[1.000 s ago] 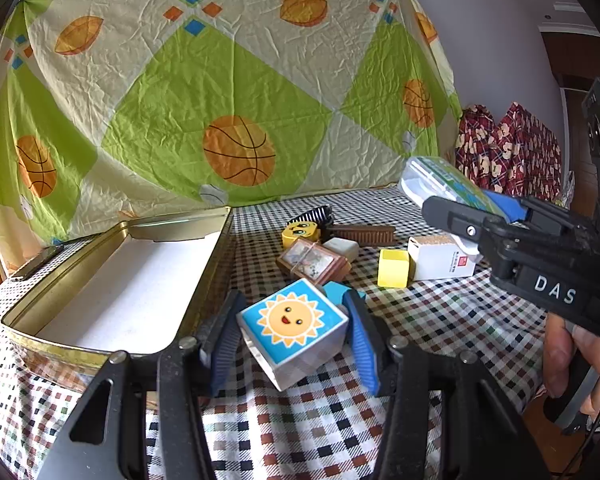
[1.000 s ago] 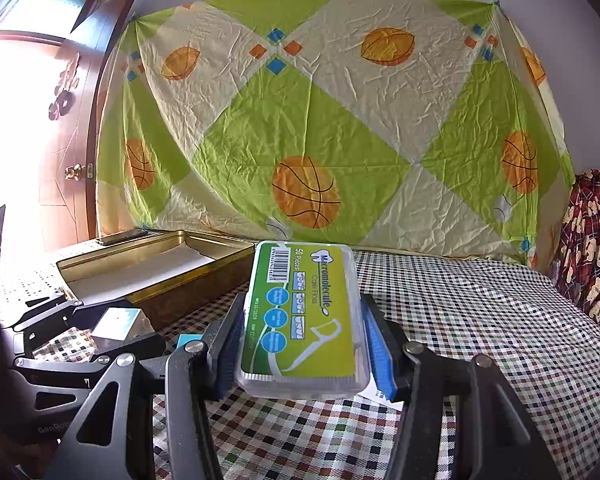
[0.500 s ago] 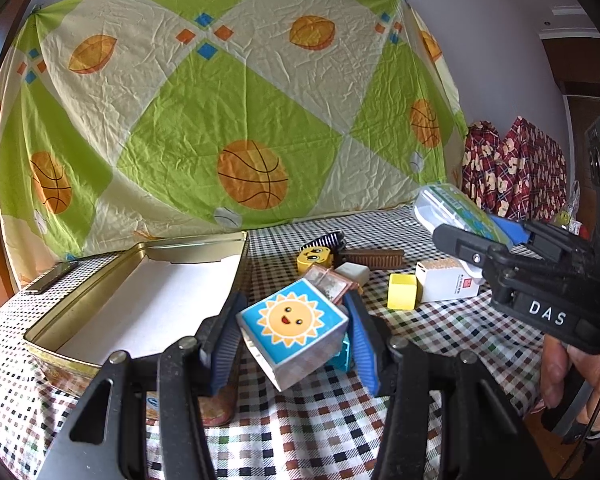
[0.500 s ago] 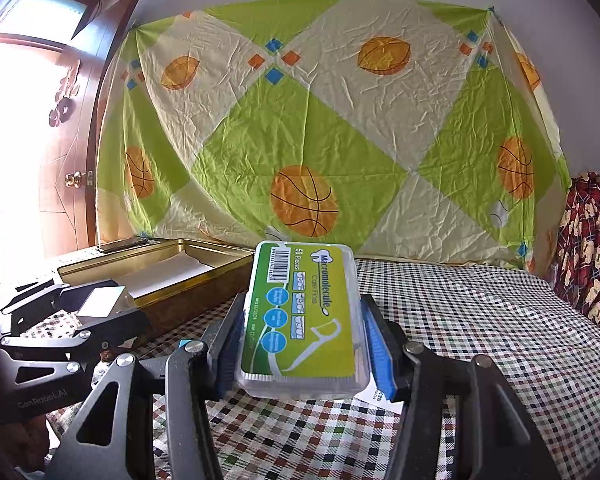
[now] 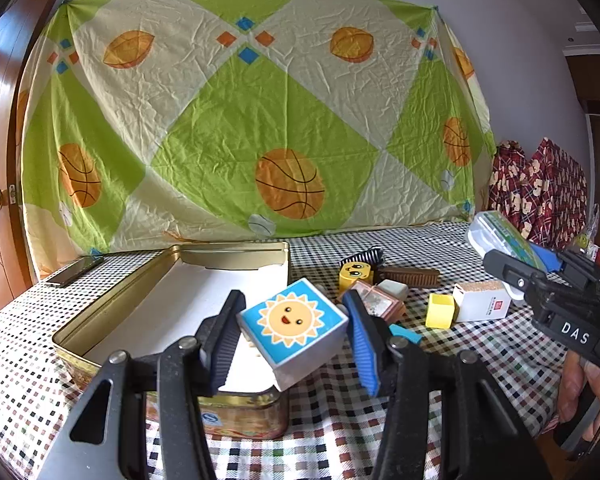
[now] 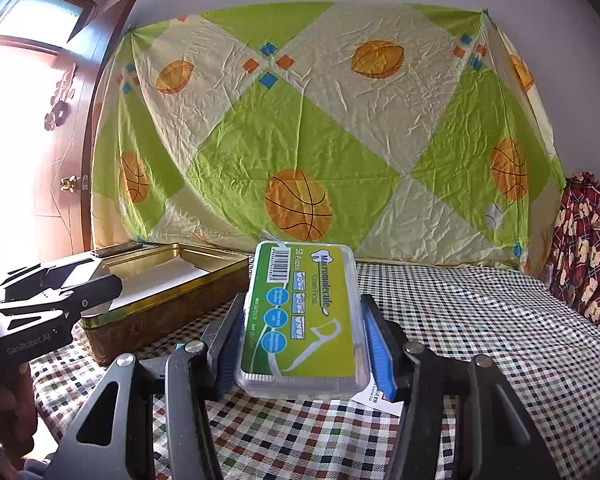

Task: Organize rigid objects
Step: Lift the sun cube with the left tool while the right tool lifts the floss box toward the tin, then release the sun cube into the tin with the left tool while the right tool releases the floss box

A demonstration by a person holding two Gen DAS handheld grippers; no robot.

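Starting at the far left of the left wrist view, a dark phone (image 5: 75, 270) lies flat on the checkered cloth of the counter (image 5: 480, 364), near the back corner of an open gold tin (image 5: 112, 306). The tin is a shallow rectangular box with a white lining, and its near right corner sits under the left gripper (image 5: 292, 332).

The left gripper's jaws are clamped on a sun block (image 5: 293, 330), a cube with a smiling sun on a blue face. The cube is tilted and held in the air over the tin's near right corner.

To the right of the tin, a loose cluster of small things rests on the cloth: a yellow face block (image 5: 354, 275), a brown comb-like bar (image 5: 410, 276) behind it, a small picture box (image 5: 378, 301), a plain yellow cube (image 5: 441, 311) and a white carton (image 5: 482, 302) with red print. They lie close together, some touching.

At the far right, the right gripper (image 5: 512, 258) enters from the side, marked "DAS". In the right wrist view, the right gripper (image 6: 302, 334) has its jaws clamped on the long sides of a floss pick box (image 6: 302, 316), a clear plastic case with a green label reading "50". The case is held above the cloth, to the right of the tin (image 6: 156, 304). A white card (image 6: 376, 400) shows on the cloth just under it.

A green and cream sheet (image 5: 252, 120) printed with basketballs hangs behind the counter.
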